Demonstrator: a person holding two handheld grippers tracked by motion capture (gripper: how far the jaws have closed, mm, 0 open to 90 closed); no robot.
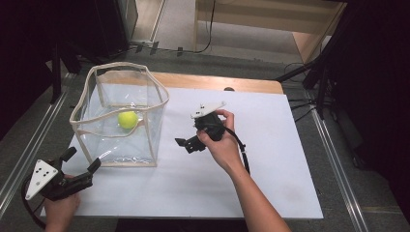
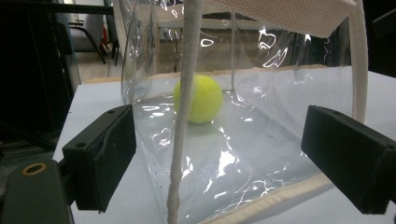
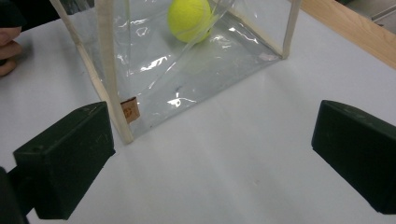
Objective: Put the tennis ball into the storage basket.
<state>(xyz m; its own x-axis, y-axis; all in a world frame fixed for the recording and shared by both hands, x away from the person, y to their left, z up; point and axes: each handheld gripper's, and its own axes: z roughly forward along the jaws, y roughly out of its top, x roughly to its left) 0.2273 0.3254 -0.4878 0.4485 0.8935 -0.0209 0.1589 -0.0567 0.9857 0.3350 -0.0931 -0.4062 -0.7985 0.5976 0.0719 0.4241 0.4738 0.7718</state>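
I hold my left gripper (image 1: 80, 166) and right gripper (image 1: 186, 143) wide-jawed and empty either side of the clear bag (image 1: 145, 130) on the bench (image 1: 270, 164), apparently framing it, the tennis ball (image 1: 127, 119) resting inside it.

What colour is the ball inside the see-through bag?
Yellow-green: the tennis ball, clearest in the left gripper view.

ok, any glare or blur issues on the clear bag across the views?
High view: surroundings dark, white board bright, bag walls faint. Left gripper view: strong specular glints on the plastic, ball sharp, near seam soft. Right gripper view: mild glare patches on the bag floor, claw pads slightly blurred.
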